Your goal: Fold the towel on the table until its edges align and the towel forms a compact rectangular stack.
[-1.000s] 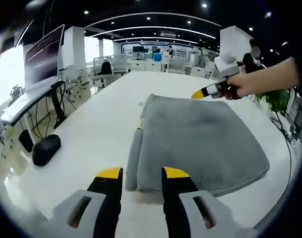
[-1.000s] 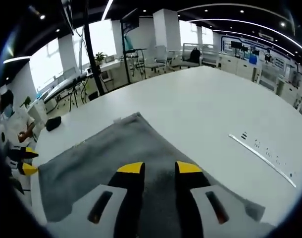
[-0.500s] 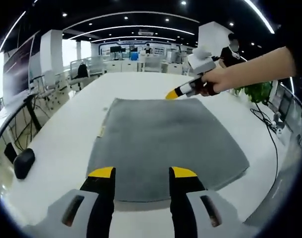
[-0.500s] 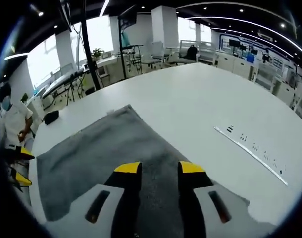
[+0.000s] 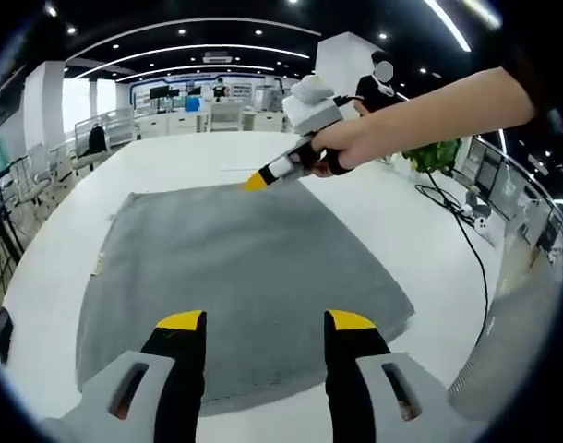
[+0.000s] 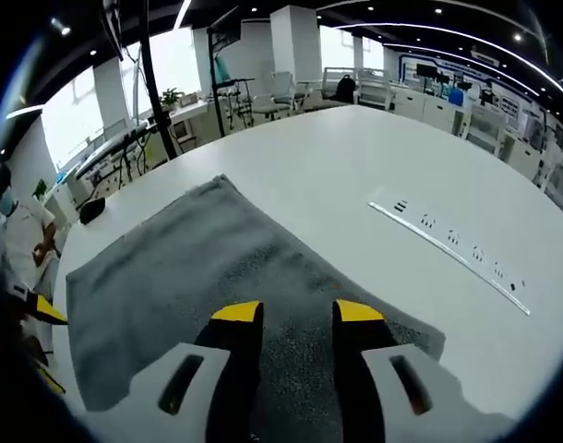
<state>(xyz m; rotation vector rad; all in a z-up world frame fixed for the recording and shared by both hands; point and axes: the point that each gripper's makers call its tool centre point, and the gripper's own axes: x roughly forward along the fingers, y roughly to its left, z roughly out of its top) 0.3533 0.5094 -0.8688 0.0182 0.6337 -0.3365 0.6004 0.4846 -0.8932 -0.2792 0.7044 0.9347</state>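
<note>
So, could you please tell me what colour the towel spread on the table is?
The soft rectangular cloth towel is plain grey, best seen in the left gripper view.

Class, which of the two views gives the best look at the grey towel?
The left gripper view: the towel lies nearly whole, spread flat on the white table, all four edges traceable. The right gripper view shows the towel too, but that hand-held gripper covers its near part.

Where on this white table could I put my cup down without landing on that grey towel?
The table is bare beyond the towel, between its far edge and the strip of sockets, and past that strip too. In the left gripper view, white tabletop also lies free along both sides of the towel. It is crowded over the towel, where the right gripper and left gripper hover.
</note>
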